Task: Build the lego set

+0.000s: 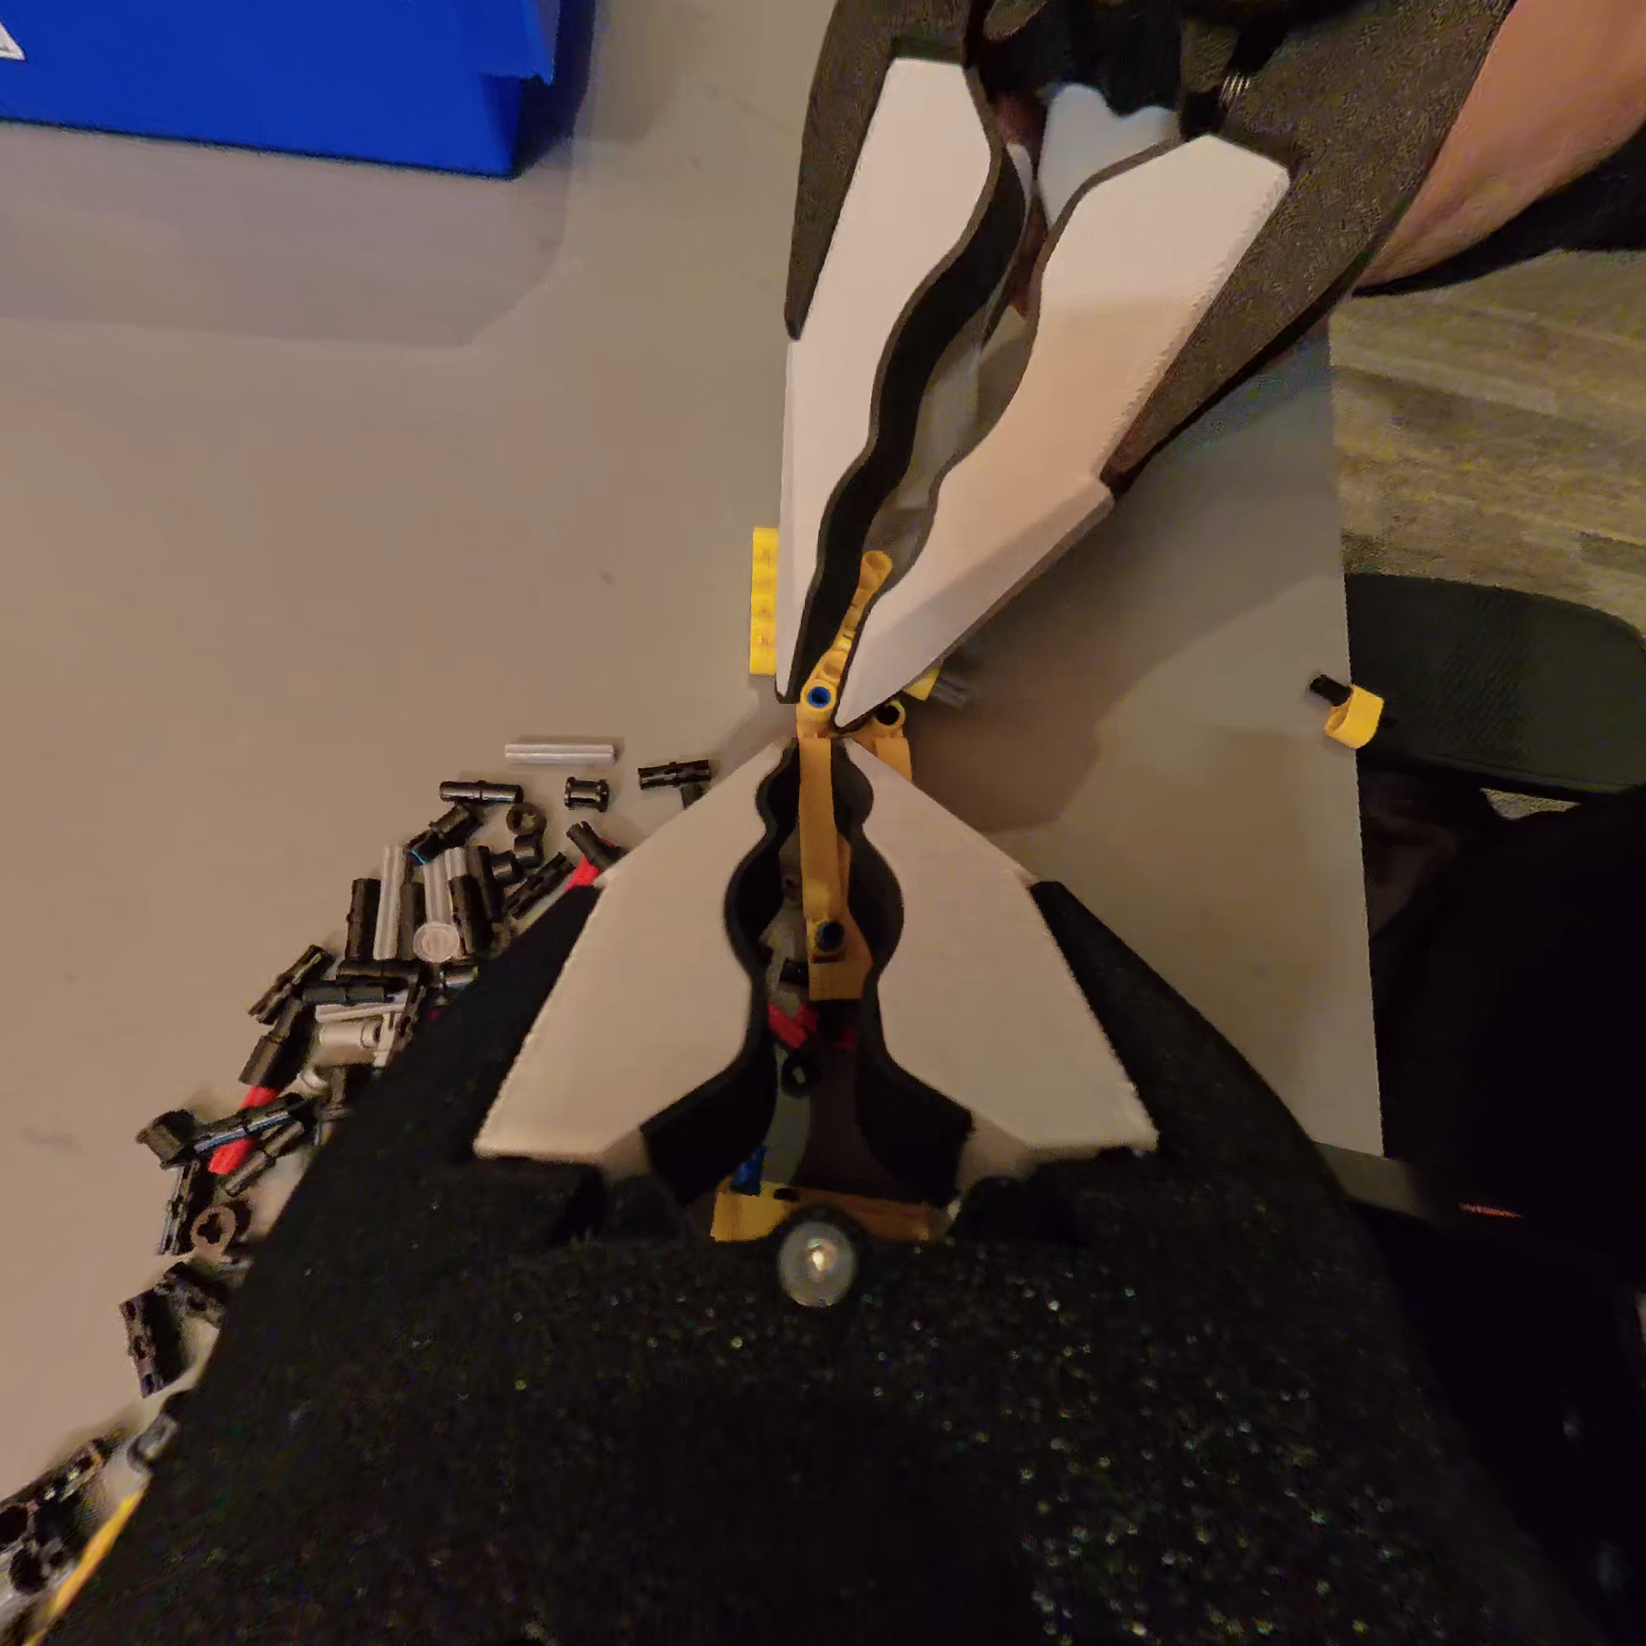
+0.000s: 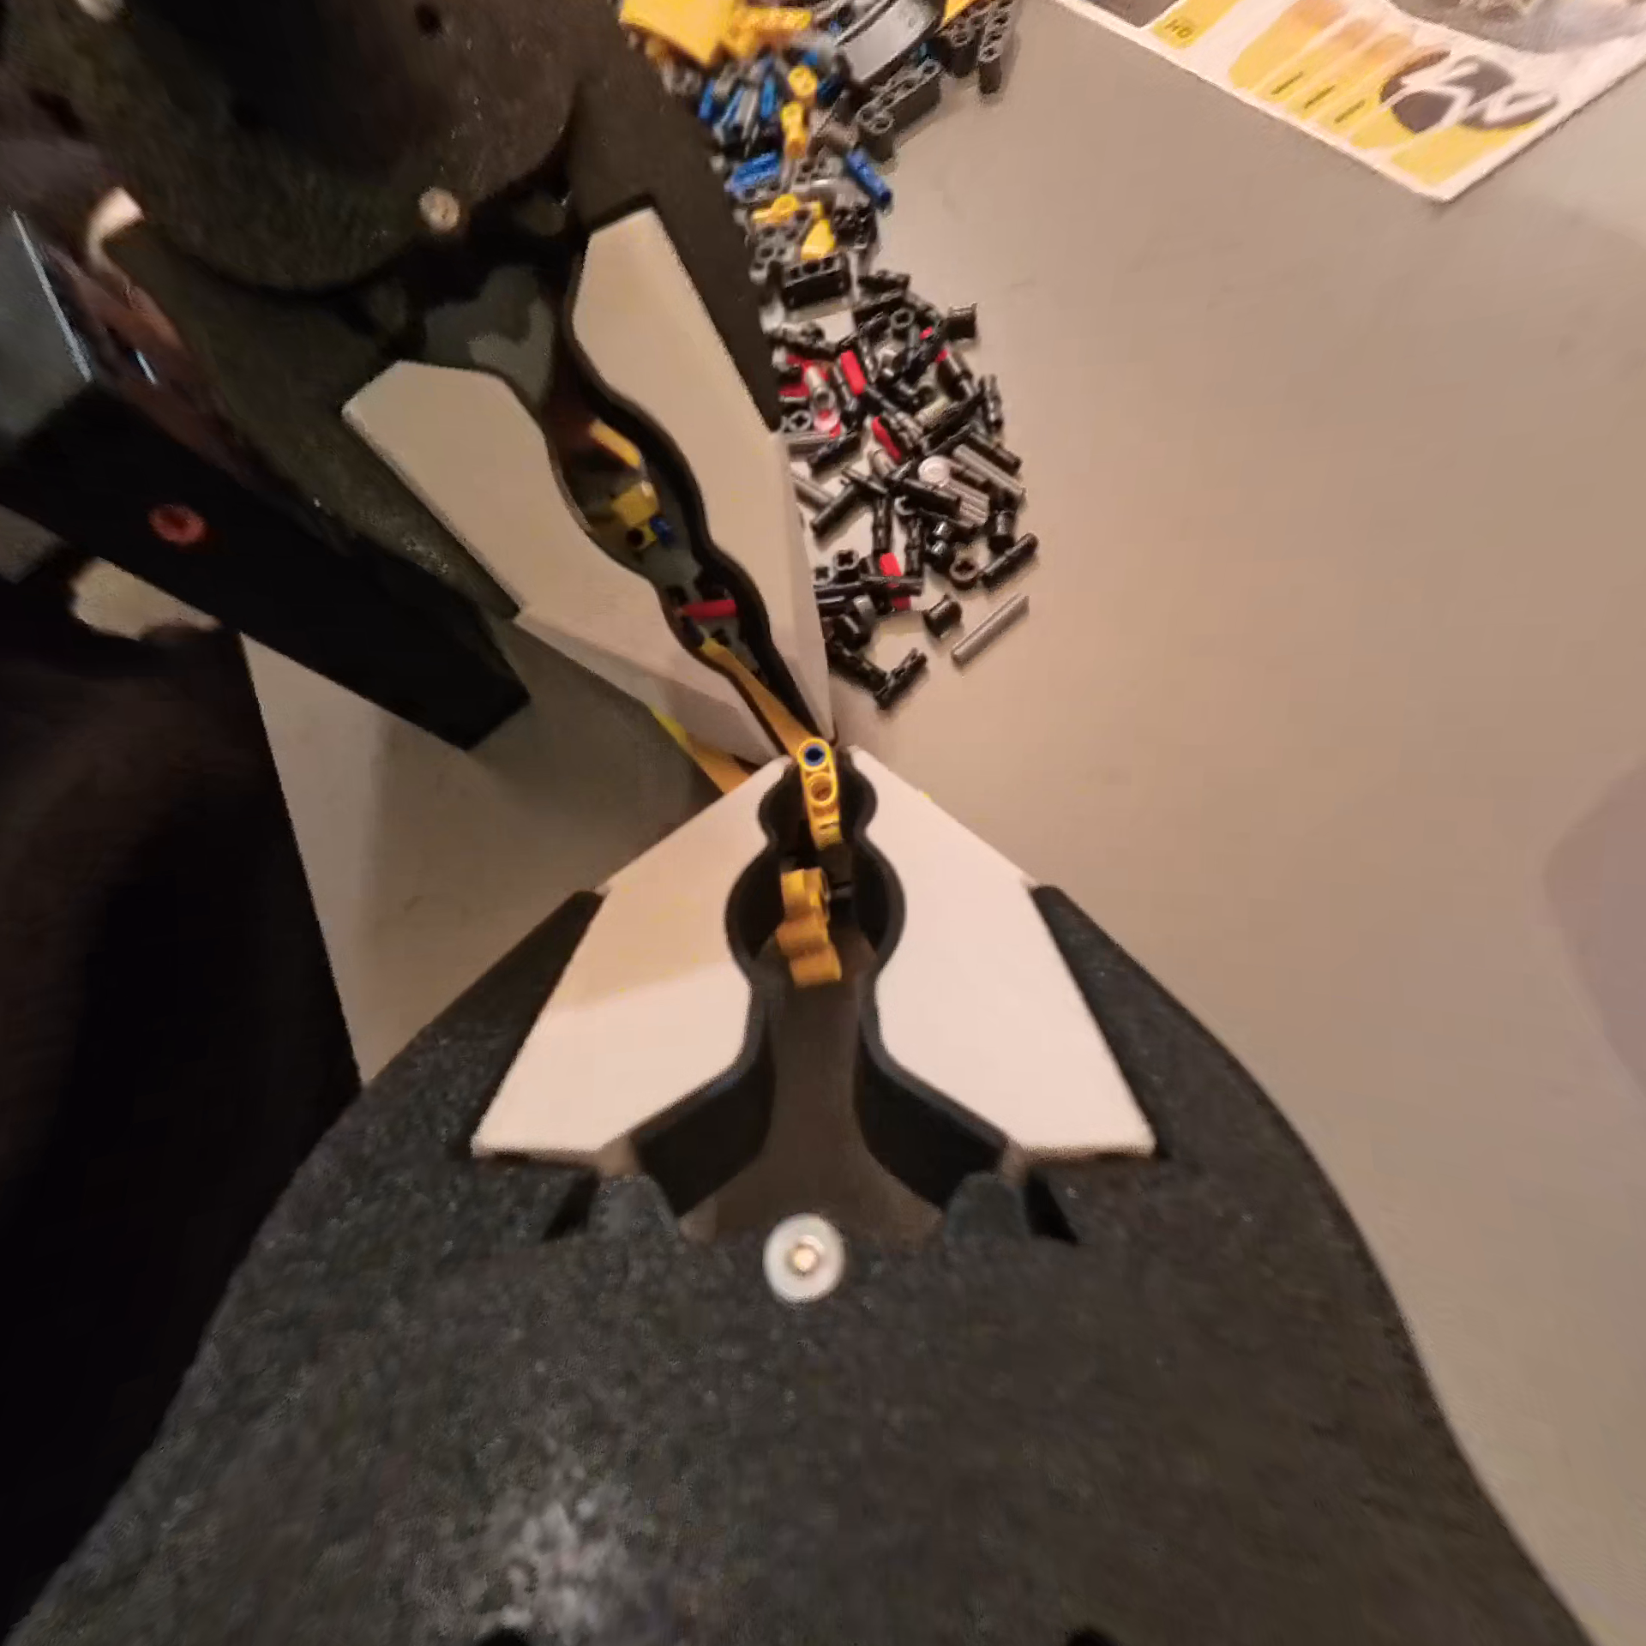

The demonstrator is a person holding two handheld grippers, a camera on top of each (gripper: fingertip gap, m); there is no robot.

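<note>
My left gripper [image 1: 815, 744] is shut on a yellow beam assembly [image 1: 815, 828] with blue pins, and with red and grey parts deeper between the fingers. My right gripper [image 1: 812, 704] comes in from above, shut on a short yellow beam [image 1: 855, 606] with a blue pin at its tip. The two gripper tips meet, and the beam end touches the assembly end. In the right wrist view my right gripper [image 2: 815, 757] clamps the yellow beam [image 2: 821, 802]. There the left gripper [image 2: 806, 726] reaches in from the upper left with the assembly [image 2: 761, 699].
A heap of black, grey and red pins [image 1: 401, 935] lies left on the grey table [image 1: 356, 534], and also shows in the right wrist view [image 2: 908, 472]. A blue box [image 1: 267, 71], a yellow plate [image 1: 764, 601], a mixed parts pile [image 2: 802, 89] and a booklet [image 2: 1336, 80] lie around. A chair [image 1: 1496, 686] stands past the table edge. The grippers are tip to tip, or close to it.
</note>
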